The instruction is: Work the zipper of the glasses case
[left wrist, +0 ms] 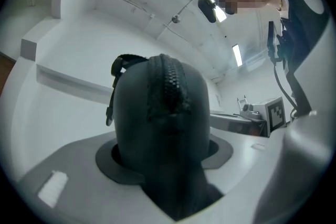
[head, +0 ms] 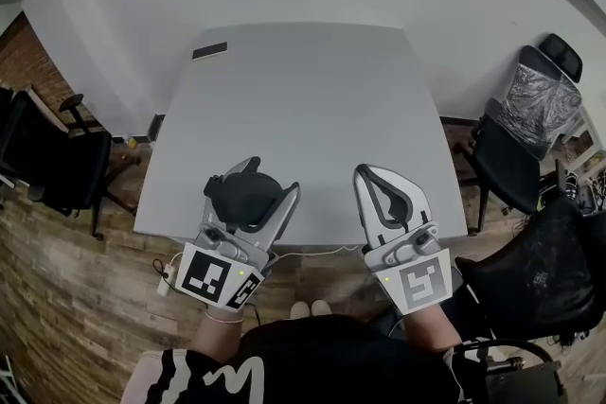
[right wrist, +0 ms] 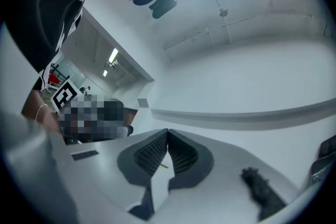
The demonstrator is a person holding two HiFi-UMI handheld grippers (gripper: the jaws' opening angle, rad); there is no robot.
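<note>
In the head view a black, rounded glasses case point(head: 241, 197) sits between the jaws of my left gripper point(head: 273, 177), which is shut on it just above the near edge of the grey table point(head: 312, 90). The left gripper view looks at one end of the case point(left wrist: 163, 113). Its zipper point(left wrist: 170, 81) runs up over the top, a small strap loop point(left wrist: 118, 68) sticks out at the left, and the left gripper point(left wrist: 165, 153) clamps it from both sides. My right gripper point(head: 379, 177) hovers to the right of the case, apart from it. The ribbed pads of the right gripper point(right wrist: 167, 134) meet with nothing between them.
A small black flat object point(head: 209, 51) lies at the table's far left corner. Black office chairs stand to the left point(head: 47, 156) and right point(head: 511, 166) of the table. A cable point(head: 312, 251) hangs along the near edge. The floor is wood.
</note>
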